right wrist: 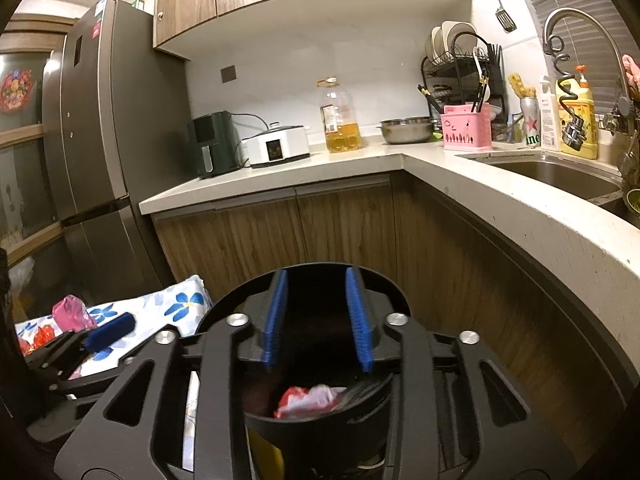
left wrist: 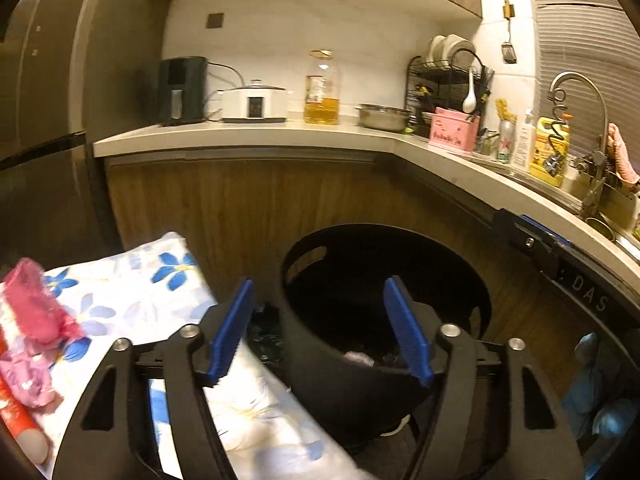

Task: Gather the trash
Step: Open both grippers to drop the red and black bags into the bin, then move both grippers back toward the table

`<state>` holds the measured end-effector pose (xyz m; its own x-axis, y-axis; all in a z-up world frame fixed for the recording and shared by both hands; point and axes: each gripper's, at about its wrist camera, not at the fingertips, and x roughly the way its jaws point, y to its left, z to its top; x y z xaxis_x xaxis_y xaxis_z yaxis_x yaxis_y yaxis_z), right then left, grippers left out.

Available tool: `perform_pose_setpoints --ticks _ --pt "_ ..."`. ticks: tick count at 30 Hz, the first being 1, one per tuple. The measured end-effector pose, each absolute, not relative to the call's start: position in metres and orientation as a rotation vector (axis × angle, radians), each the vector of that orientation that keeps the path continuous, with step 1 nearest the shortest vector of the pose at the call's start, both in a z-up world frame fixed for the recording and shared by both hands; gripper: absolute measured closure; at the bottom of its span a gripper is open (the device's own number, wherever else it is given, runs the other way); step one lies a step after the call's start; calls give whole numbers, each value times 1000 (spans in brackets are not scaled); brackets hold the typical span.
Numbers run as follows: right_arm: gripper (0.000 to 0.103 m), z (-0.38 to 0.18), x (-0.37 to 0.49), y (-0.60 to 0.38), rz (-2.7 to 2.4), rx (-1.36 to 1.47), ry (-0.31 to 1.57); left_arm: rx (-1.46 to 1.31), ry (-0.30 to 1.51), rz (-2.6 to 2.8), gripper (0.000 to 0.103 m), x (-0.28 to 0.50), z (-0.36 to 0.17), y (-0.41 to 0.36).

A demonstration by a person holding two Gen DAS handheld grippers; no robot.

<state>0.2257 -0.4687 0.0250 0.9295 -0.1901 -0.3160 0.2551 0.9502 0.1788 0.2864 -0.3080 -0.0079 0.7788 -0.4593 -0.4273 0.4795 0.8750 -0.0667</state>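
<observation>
Trash, a crumpled red-and-white wrapper [right wrist: 306, 400], lies inside the round black plastic bin [right wrist: 320, 412] directly below and just ahead of the right claw [right wrist: 318, 320], whose blue ribbed pads [right wrist: 274, 320] stand partly spread with nothing between them. In the left wrist view the same black bin [left wrist: 384, 320] sits ahead of the left claw [left wrist: 320, 332], a little to its right; that claw's blue pads [left wrist: 408, 332] are spread wide and empty, the right pad over the bin's mouth and the left pad over the edge of a white cloth with blue flowers [left wrist: 132, 292]. On that cloth, to the left of the left claw, lie more scraps: a crumpled pink wrapper [left wrist: 36, 304], a paler pink wrapper [left wrist: 28, 380] below it, and a red tube with a pale end [left wrist: 20, 420] at the frame's edge. From the right wrist view the left claw [right wrist: 108, 330] shows low at the left, over the flowered cloth [right wrist: 176, 304], with a pink wrapper [right wrist: 72, 312] just beyond it. Behind the bin stand wooden cabinet doors [right wrist: 340, 224] under a pale stone table [right wrist: 280, 172].
</observation>
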Motion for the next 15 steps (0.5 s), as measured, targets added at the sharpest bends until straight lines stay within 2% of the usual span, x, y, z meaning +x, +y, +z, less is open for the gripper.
perform_pose_setpoints --ticks 4,5,10,12,15 --pt "47 23 216 -462 -229 222 300 43 425 -468 22 273 -5 -291" --pt "41 22 213 -460 -225 226 298 44 412 -453 16 269 -4 -285" --pt "26 19 197 -445 -221 226 294 23 394 -399 13 251 -2 -259" --pt "23 18 192 -438 -208 228 293 16 394 -377 7 247 -4 -249" --pt "22 18 184 -428 -192 228 295 -1 394 -339 6 238 -5 -229"
